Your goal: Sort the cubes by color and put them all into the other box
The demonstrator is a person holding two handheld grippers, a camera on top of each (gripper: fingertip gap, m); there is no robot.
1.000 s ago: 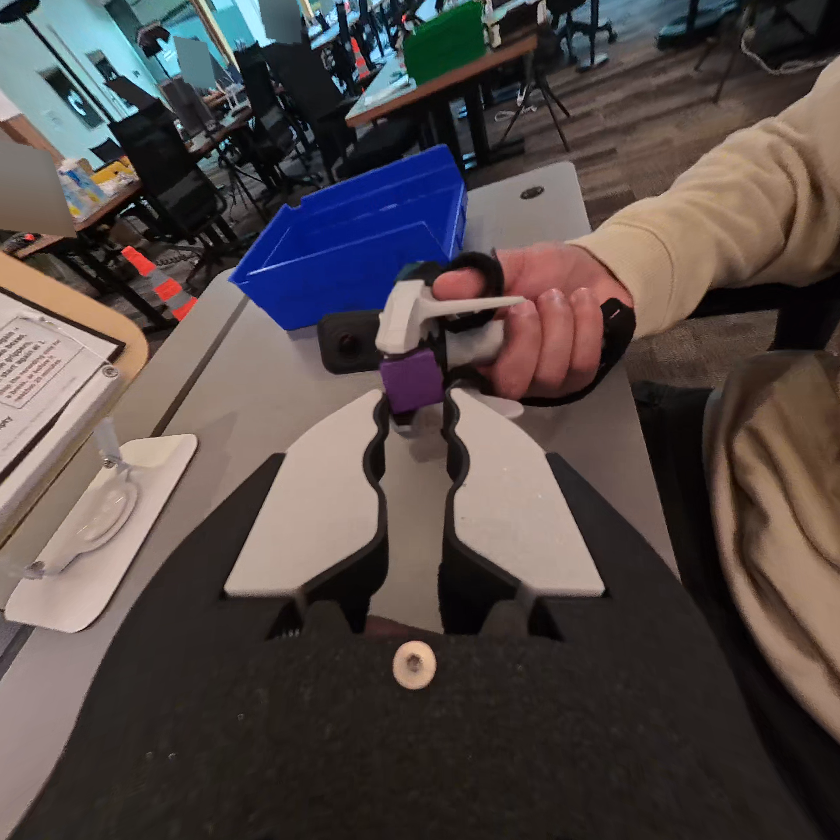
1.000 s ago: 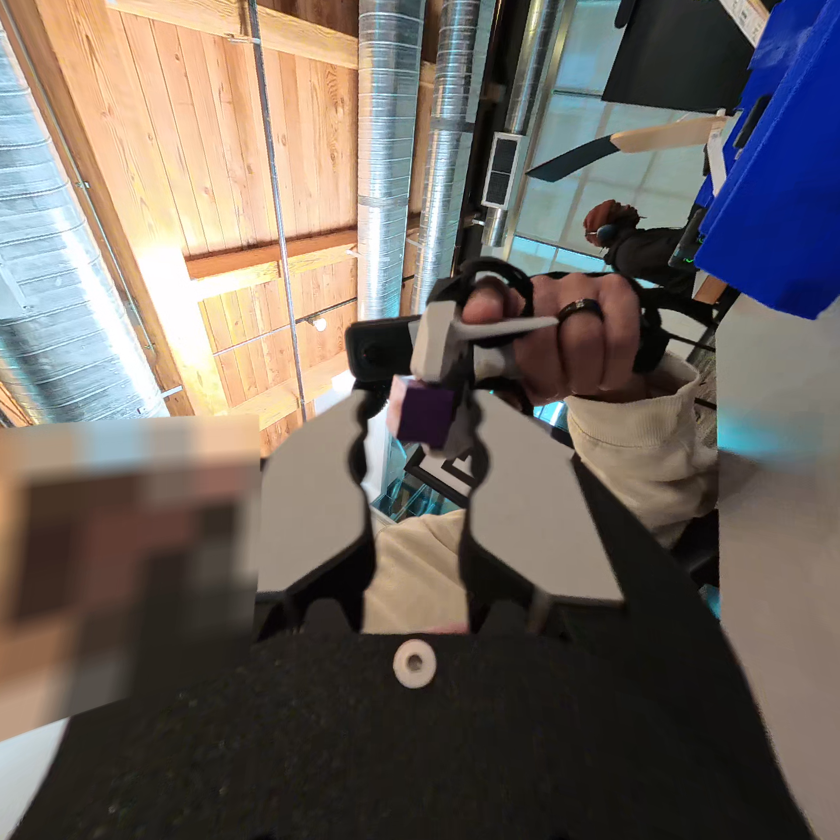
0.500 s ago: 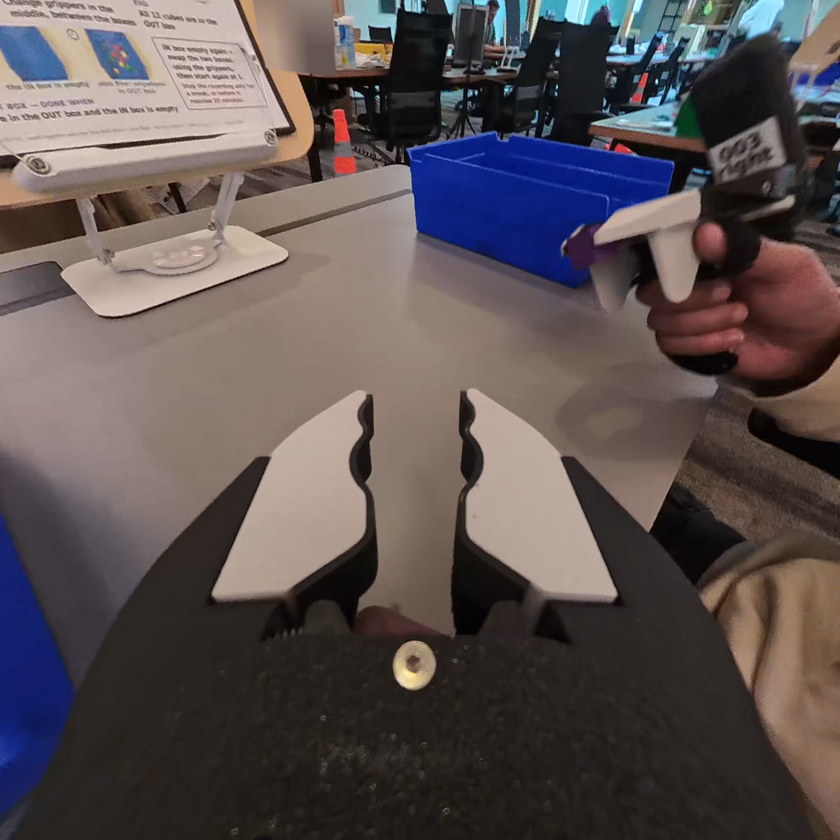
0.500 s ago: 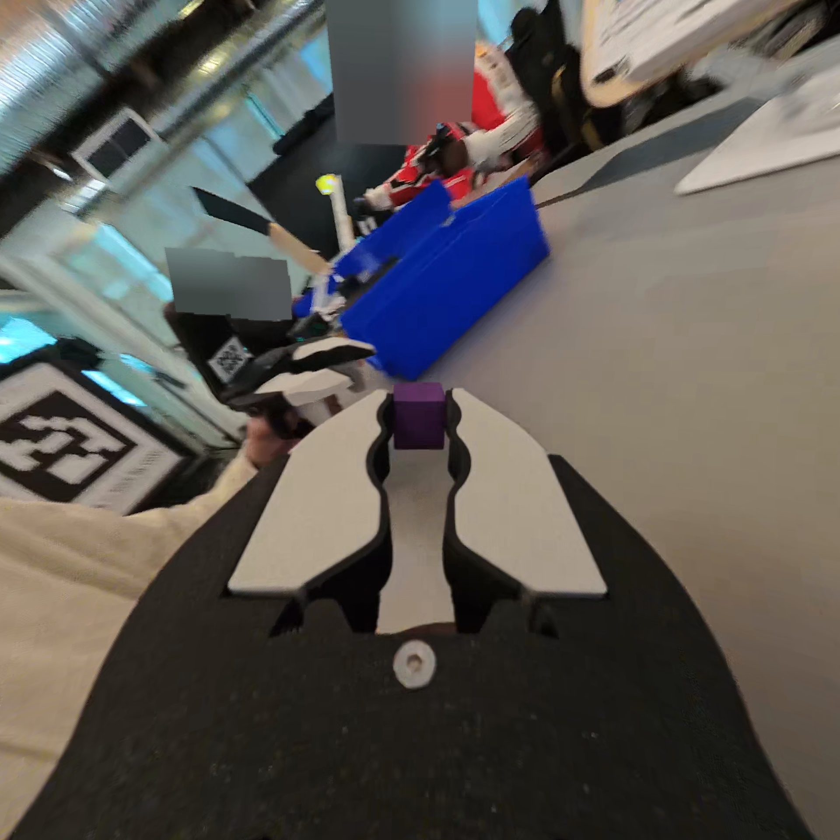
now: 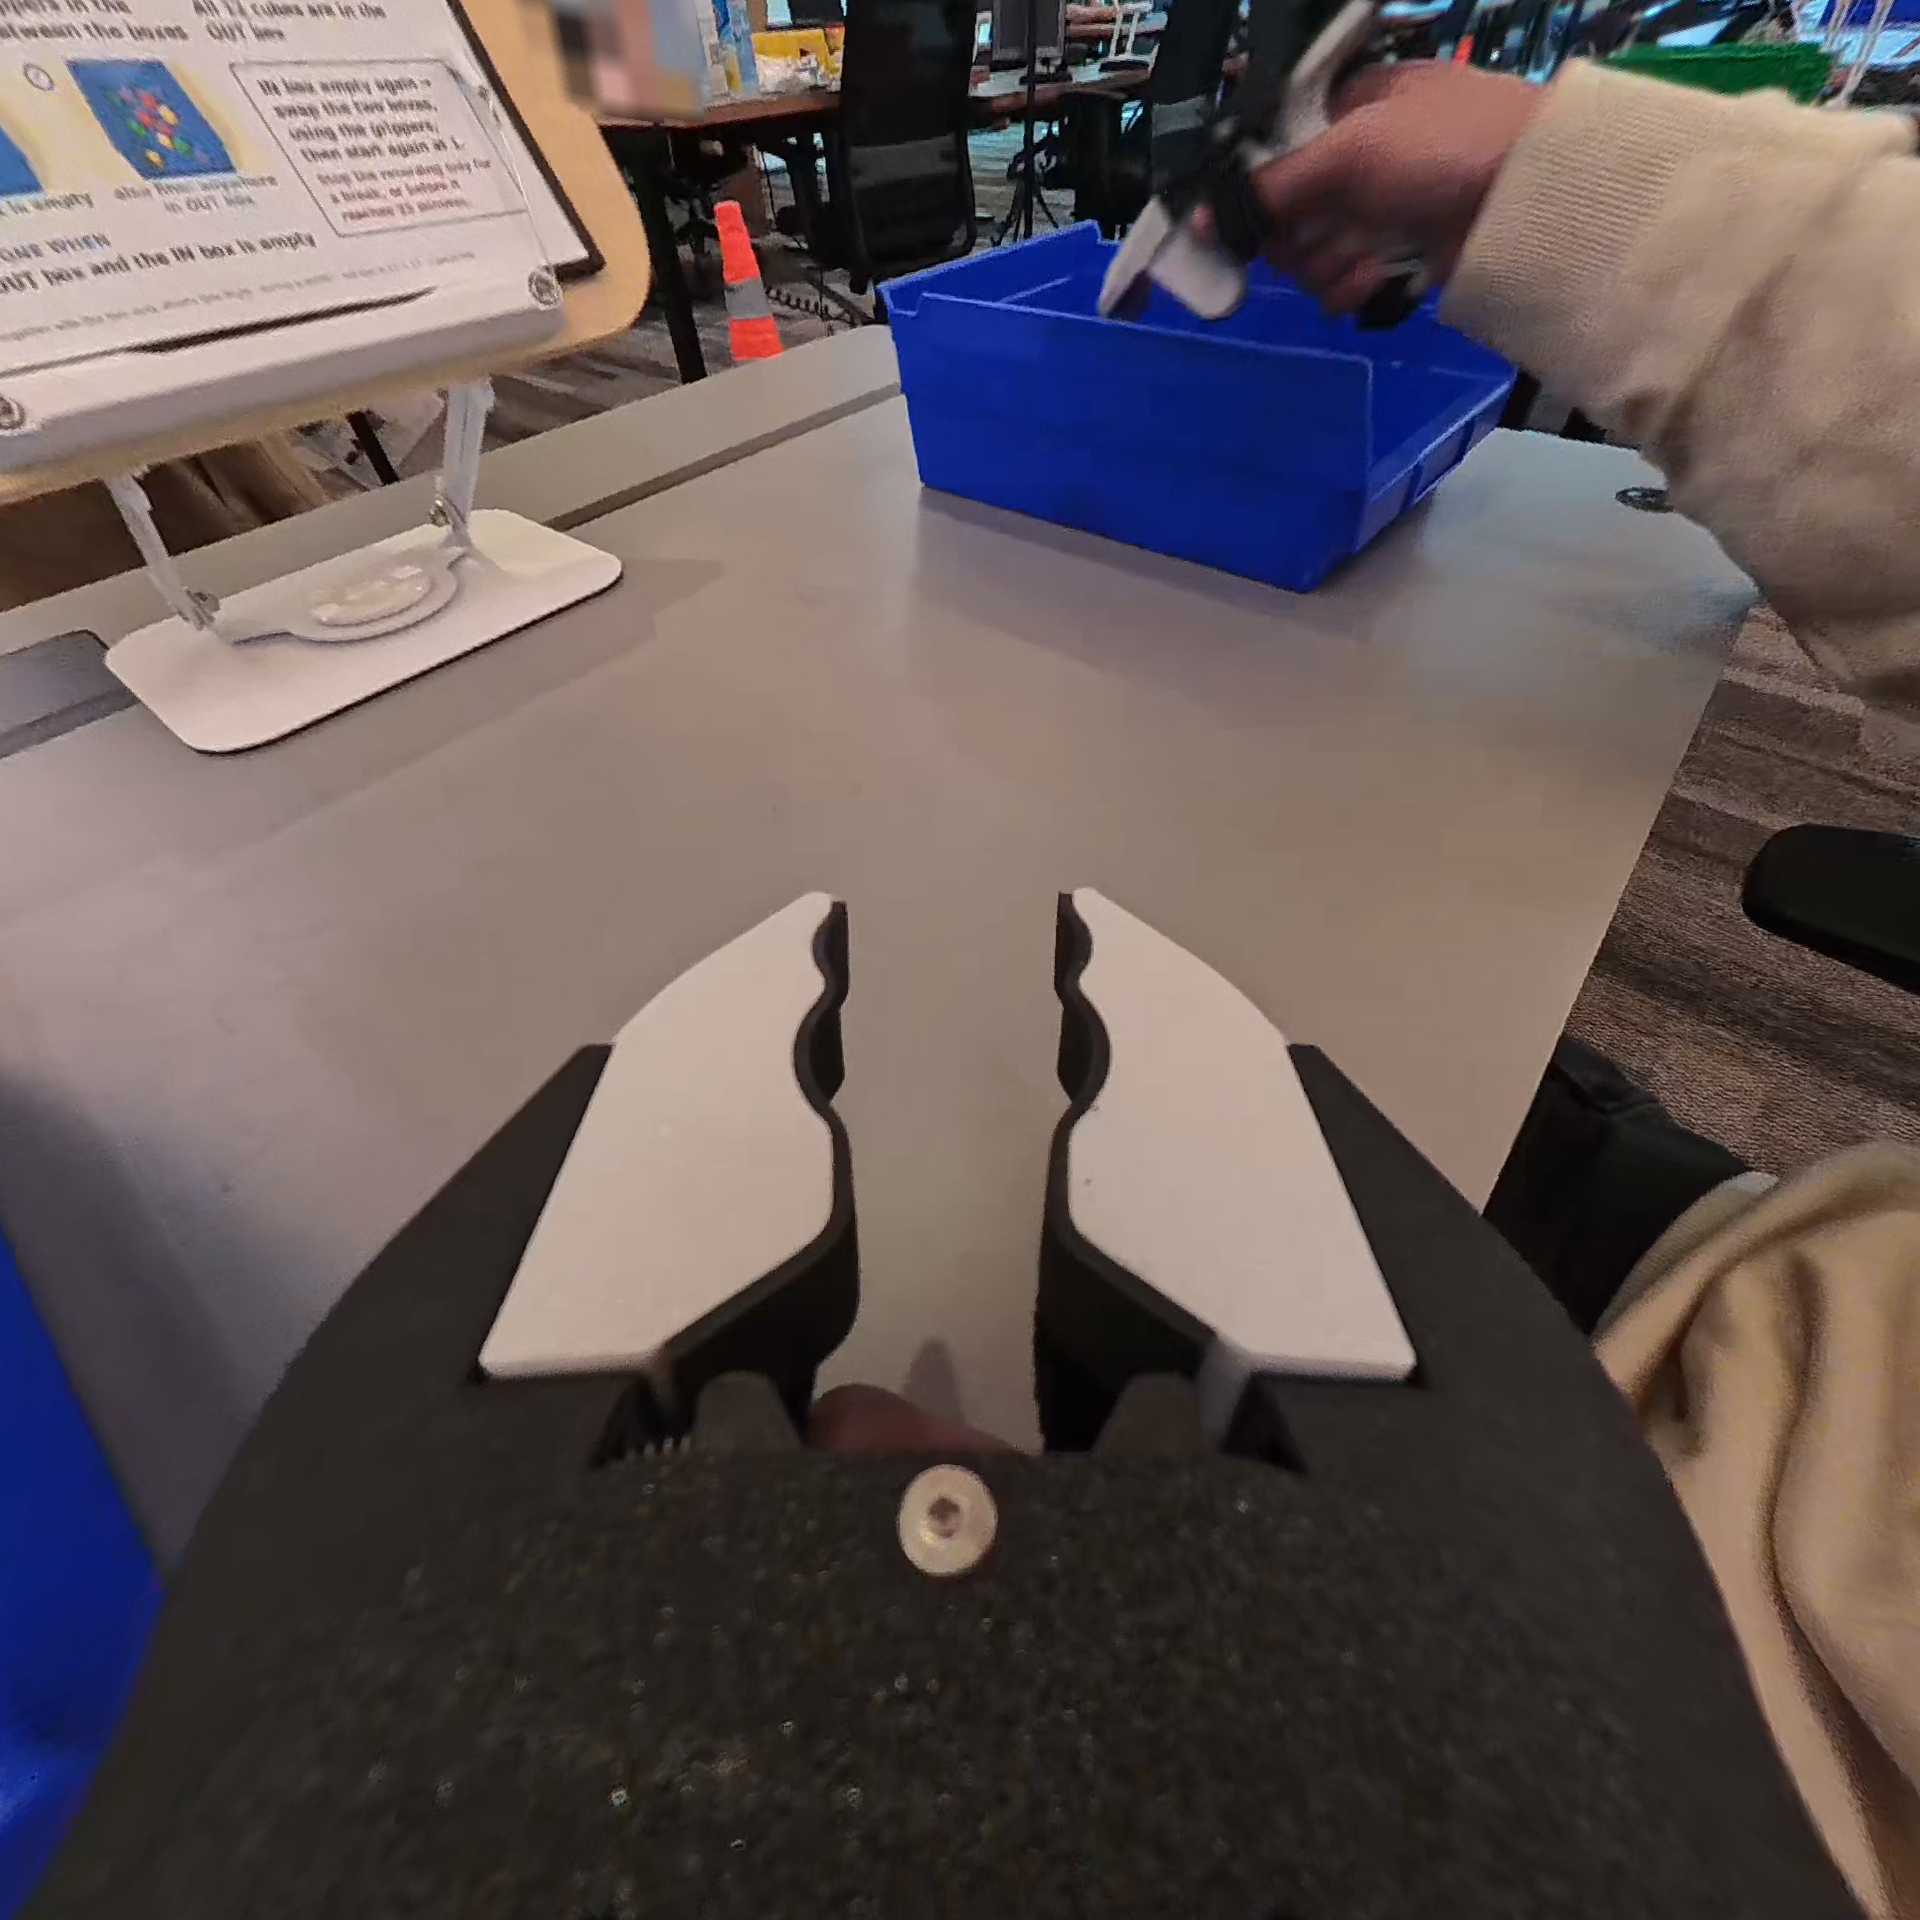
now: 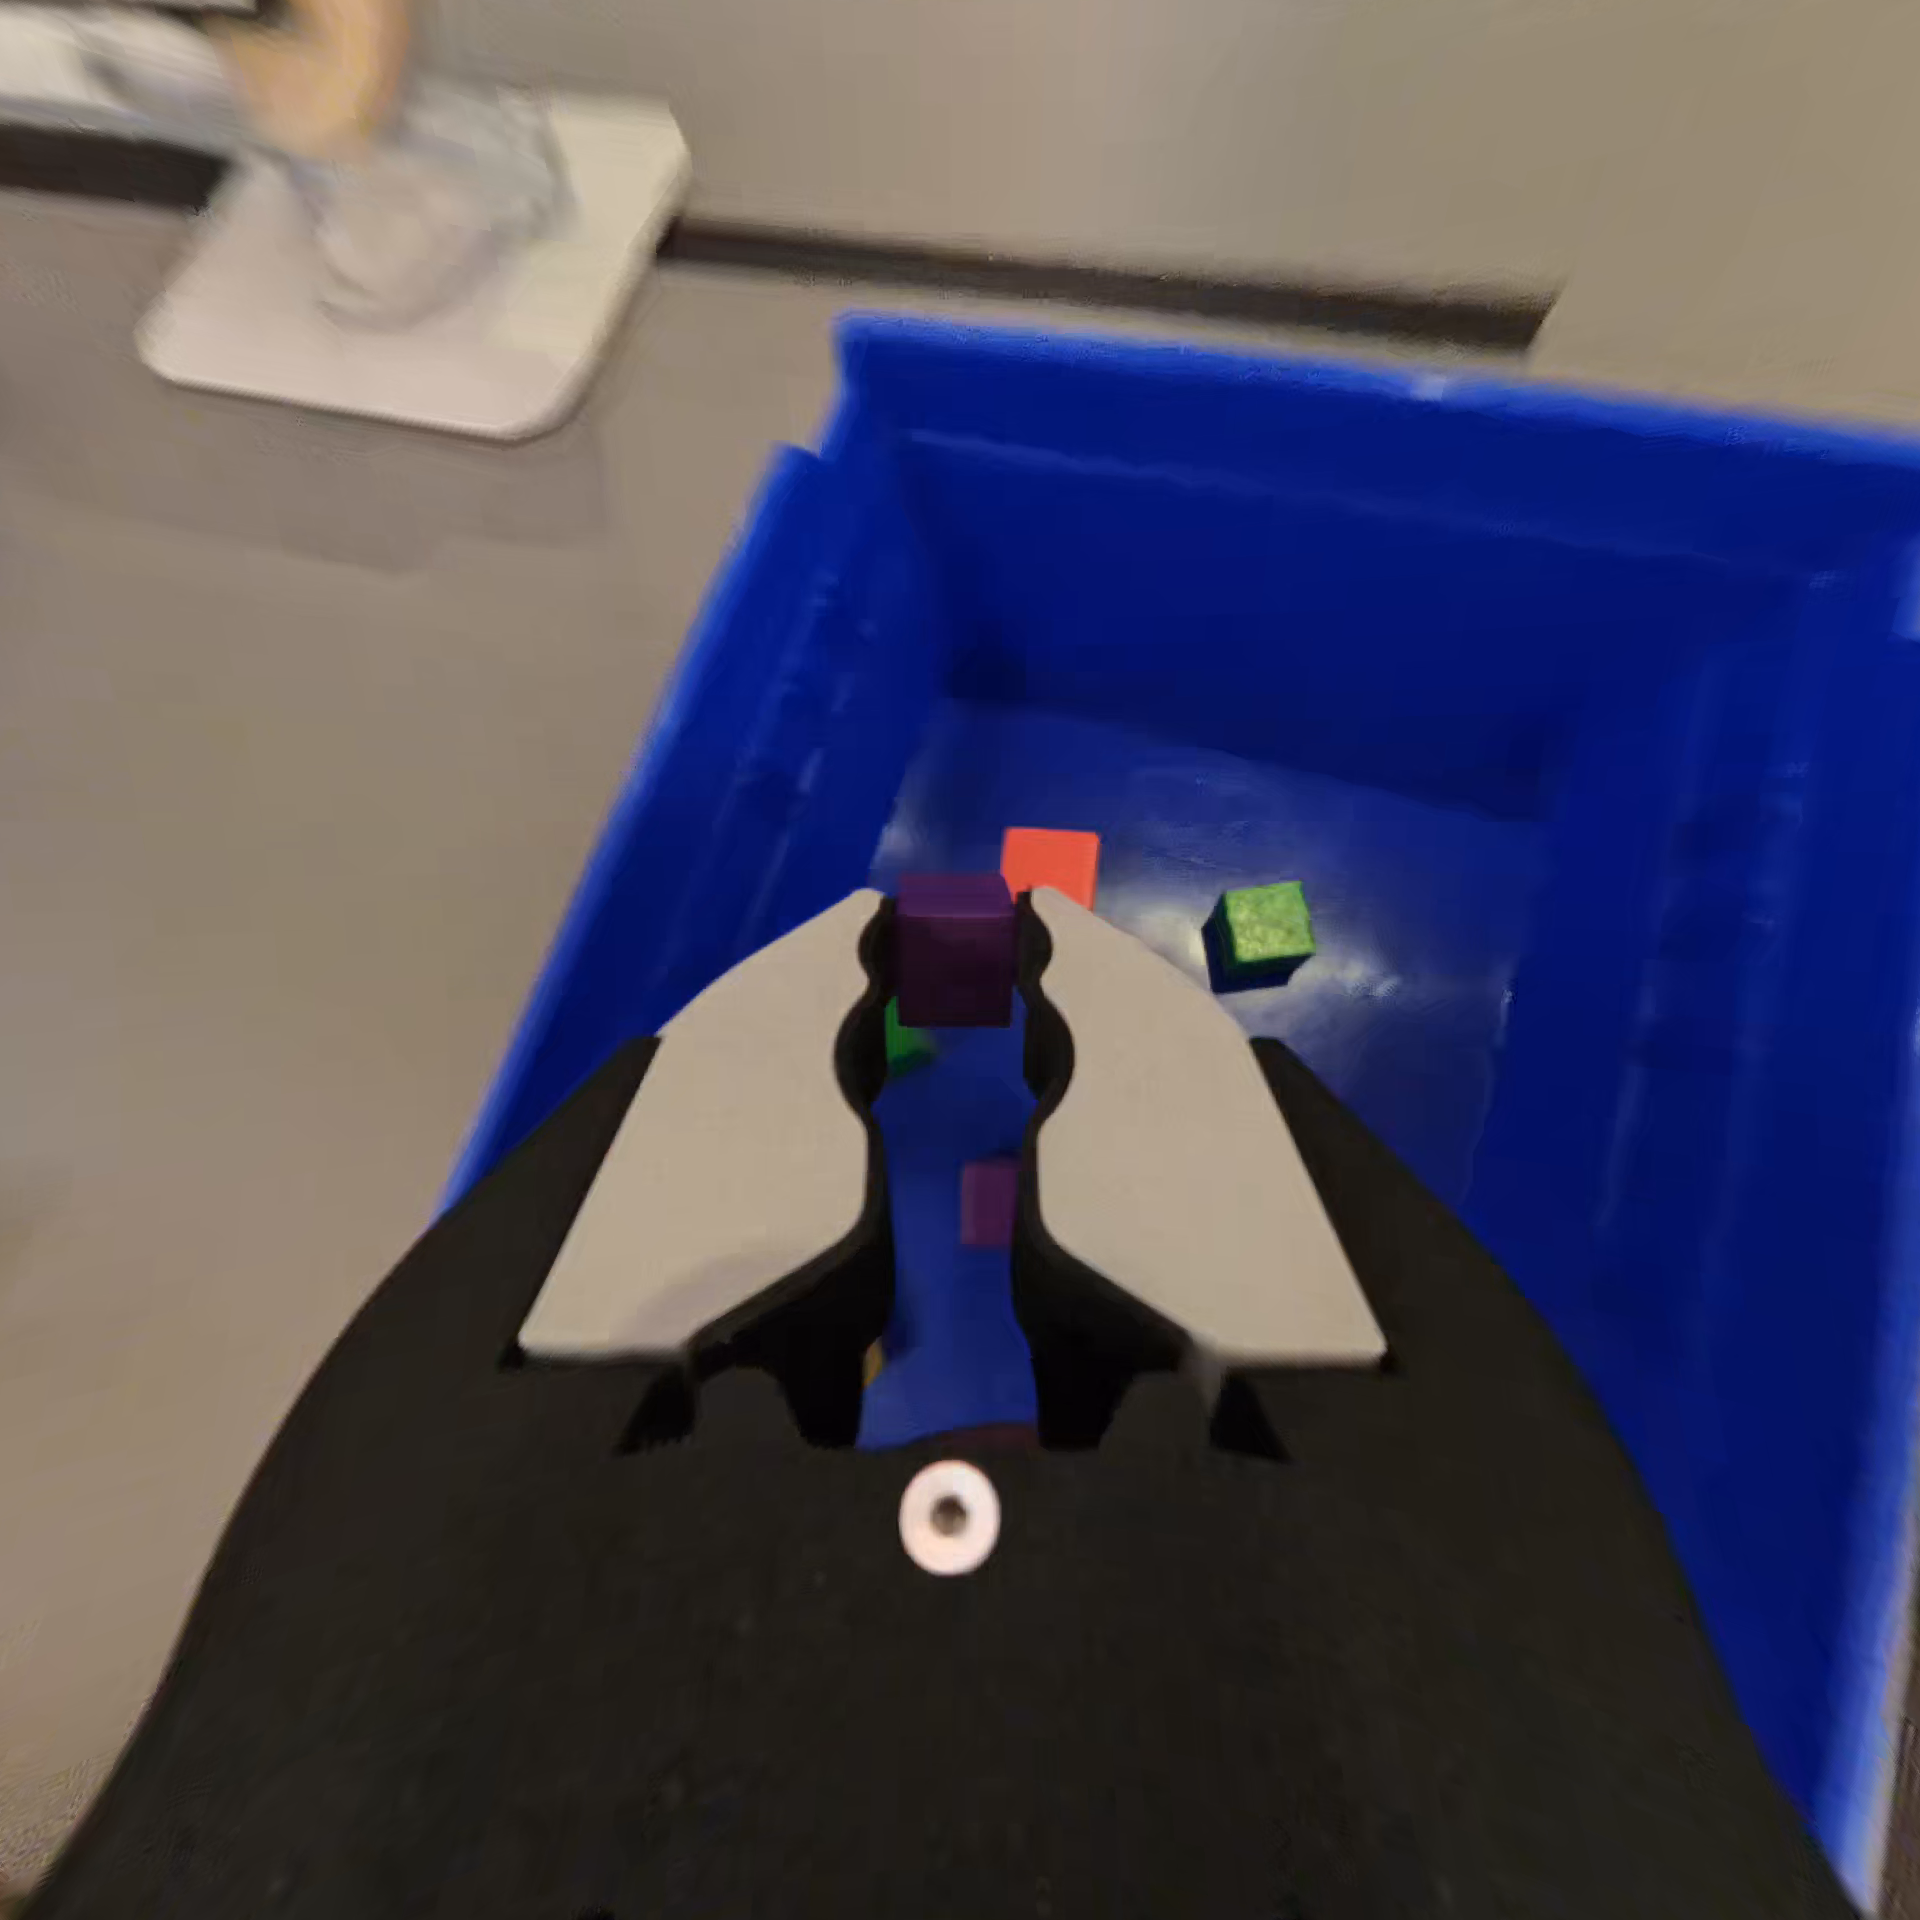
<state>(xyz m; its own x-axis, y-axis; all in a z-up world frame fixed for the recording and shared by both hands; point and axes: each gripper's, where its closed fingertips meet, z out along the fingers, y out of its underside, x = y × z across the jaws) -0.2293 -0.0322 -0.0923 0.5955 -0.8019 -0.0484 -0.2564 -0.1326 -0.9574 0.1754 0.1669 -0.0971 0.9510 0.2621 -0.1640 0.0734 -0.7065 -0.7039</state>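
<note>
From the left wrist view, my left claw hangs low over the bench with its jaws apart and nothing between them. Ahead and to its right sits the blue box; my right claw is tipped down over that box's rim, gripped by a hand in a cream sleeve (too blurred to read the cube from here). A strip of blue at this claw's near left may be the other box, though I cannot tell.

From the right wrist view, my right claw is clamped on a purple cube, pitched down into the box. Below its tips lie a red cube, a green cube to the right, a second green cube and another purple cube seen between the fingers. I judge the sort partway done: several delivered, this one still to release near its purple partner.
</note>
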